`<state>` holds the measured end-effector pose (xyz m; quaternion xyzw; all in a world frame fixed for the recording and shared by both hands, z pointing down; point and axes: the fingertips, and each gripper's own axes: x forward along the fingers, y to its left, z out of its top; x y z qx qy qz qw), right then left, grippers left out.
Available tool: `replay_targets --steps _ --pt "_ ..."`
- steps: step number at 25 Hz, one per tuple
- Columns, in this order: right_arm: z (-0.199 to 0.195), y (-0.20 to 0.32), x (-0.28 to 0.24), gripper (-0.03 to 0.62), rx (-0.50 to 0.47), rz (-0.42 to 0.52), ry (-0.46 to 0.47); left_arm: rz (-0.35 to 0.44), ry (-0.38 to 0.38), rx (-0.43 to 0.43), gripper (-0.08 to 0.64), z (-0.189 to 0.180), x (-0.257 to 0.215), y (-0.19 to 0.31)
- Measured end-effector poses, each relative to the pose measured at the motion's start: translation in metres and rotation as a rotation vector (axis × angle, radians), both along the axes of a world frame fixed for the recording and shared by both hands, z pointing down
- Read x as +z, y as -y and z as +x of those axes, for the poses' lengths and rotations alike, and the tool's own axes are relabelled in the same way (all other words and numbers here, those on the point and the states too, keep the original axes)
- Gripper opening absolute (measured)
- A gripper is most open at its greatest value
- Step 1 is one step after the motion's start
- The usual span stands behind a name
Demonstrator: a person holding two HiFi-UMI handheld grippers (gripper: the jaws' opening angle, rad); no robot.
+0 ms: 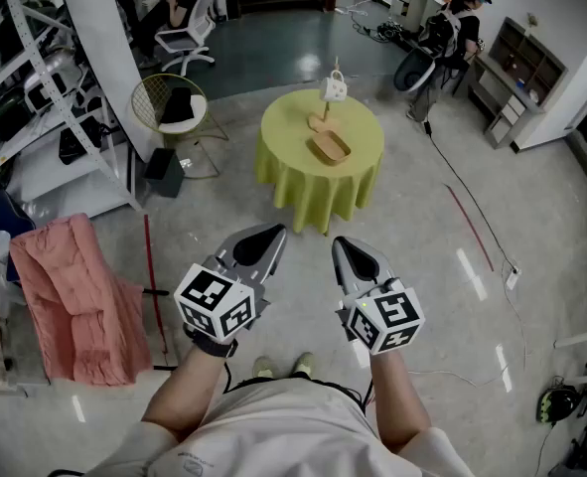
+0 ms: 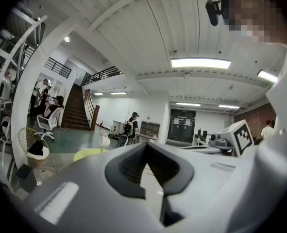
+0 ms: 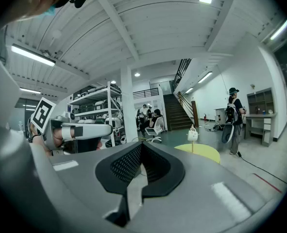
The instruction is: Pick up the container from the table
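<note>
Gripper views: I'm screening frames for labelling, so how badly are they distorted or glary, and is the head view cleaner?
Left gripper view: strong fisheye, black corners, ceiling light blown out, close jaws soft. Right gripper view: same bending and vignette, bright ceiling strip. Head view: sharp, evenly lit, only glare streaks on the floor.

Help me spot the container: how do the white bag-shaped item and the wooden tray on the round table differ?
The white bag-shaped item is pale and stands raised on a post; the wooden tray is tan and lies flat. The white bag-shaped item sits farther from the person, the wooden tray nearer. Both are on the yellow-green table.
</note>
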<state>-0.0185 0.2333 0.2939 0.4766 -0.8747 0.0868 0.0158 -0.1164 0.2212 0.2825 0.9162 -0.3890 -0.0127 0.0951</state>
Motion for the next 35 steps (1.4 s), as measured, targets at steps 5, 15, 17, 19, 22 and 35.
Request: replay_targets --steps 5,15,17,19,22,35 --pt "-0.001 0.001 -0.004 0.005 -0.004 0.008 -0.014 -0.005 -0.003 -0.003 0.006 0.0 0.0 0.002" --pt "0.022 0.006 -0.015 0.006 0.004 0.035 0.064 -0.014 -0.005 0.011 0.006 0.017 0.004 0.008" --pt "0.033 0.007 -0.013 0.006 0.015 0.033 0.078 -0.013 0.0 0.007 0.006 0.023 0.005 0.01" --pt "0.044 0.009 -0.011 0.006 0.023 0.031 0.094 -0.01 0.006 0.004 0.006 0.03 0.006 0.013" --pt "0.059 0.013 -0.006 0.006 0.025 0.025 0.112 -0.011 0.014 -0.002 0.006 0.042 0.01 0.016" --pt "0.087 0.053 0.014 0.006 0.015 -0.01 0.133 -0.031 0.033 -0.019 0.006 0.074 0.025 0.056"
